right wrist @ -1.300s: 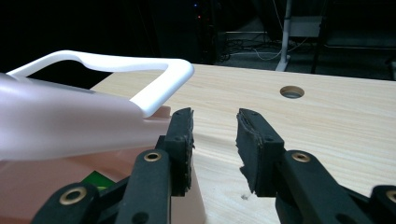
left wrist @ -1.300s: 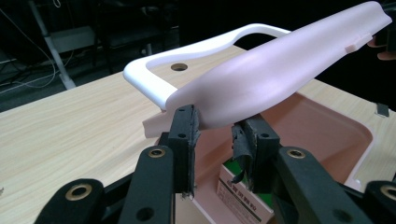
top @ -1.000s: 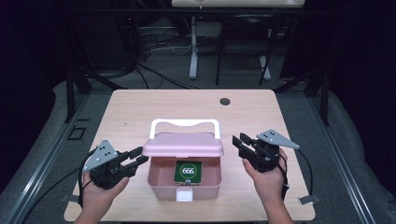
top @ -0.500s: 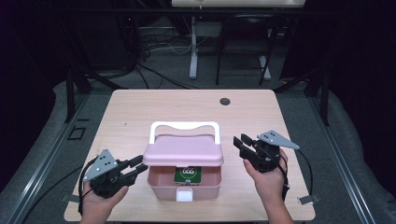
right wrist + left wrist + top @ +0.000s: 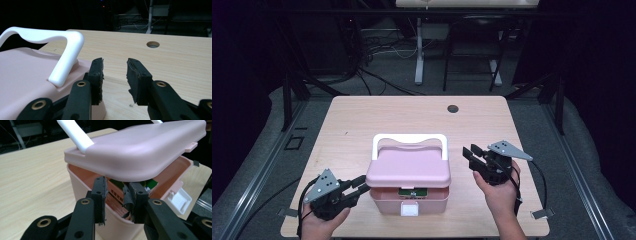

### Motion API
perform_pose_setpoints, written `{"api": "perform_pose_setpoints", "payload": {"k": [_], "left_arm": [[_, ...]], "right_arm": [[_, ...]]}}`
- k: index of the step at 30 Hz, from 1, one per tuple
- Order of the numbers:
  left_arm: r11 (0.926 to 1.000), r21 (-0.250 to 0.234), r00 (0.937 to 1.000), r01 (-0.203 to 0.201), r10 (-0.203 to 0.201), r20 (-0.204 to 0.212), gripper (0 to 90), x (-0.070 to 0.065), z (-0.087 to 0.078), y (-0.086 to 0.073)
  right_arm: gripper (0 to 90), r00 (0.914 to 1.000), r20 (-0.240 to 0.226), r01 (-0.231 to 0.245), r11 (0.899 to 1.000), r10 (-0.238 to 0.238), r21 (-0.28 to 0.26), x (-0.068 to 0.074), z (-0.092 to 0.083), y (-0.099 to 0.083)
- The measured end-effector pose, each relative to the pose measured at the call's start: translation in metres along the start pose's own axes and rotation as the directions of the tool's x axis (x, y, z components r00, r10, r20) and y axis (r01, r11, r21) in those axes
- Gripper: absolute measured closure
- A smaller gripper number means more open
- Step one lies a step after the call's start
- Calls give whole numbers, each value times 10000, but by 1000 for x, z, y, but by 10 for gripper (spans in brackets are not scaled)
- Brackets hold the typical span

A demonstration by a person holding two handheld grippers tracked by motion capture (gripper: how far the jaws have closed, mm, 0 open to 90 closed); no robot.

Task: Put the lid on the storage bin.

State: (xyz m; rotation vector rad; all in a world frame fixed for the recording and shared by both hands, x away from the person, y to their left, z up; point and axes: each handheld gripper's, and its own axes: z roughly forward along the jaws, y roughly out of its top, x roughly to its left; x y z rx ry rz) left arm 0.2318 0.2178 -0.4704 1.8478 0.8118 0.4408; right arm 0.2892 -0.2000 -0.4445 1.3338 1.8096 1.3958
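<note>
Pink box (image 5: 409, 192) at near middle of desk (image 5: 362, 120), lid (image 5: 408, 167) ajar. Left claw (image 5: 361, 184) spread, closing, at left lid edge for lowering. Right claw (image 5: 473, 155) spread, waiting right of box.

A: Any text showing legibly?

B: Nothing readable. A green packet (image 5: 147, 185) is lying inside the pink box (image 5: 388, 202), under the lid (image 5: 407, 167), at lower centre of the high view; white marks on it are blurring out.

A: Left gripper view?

B: Print is showing there, too small to read.
</note>
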Motion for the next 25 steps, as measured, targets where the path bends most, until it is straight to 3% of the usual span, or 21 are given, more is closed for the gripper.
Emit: {"api": "perform_pose_setpoints", "payload": {"k": [3, 9, 16, 20, 25], "left_arm": [[9996, 273, 10000, -36, 37, -47, 715, -2, 1, -5], [9993, 374, 10000, 18, -18, -10, 715, -2, 1, -10], [9966, 765, 9988, -321, 347, -333, 714, -3, -4, -16], [9965, 818, 9986, -180, 220, -480, 713, -1, -7, -21], [9967, 727, 9964, 369, -312, -783, 706, 9, -10, -28]], "right_arm": [[655, 10000, -13, -36, 10000, 36, -11, 0, 0, 0], [653, 10000, -4, -36, 10000, 36, -6, 0, 0, 0], [653, 10000, -9, -68, 10000, 68, -26, -1, -1, 0], [652, 10000, -13, -92, 9999, 92, -50, -1, -2, 0], [651, 10000, -7, -96, 9999, 96, -63, -1, -2, 0]]}}
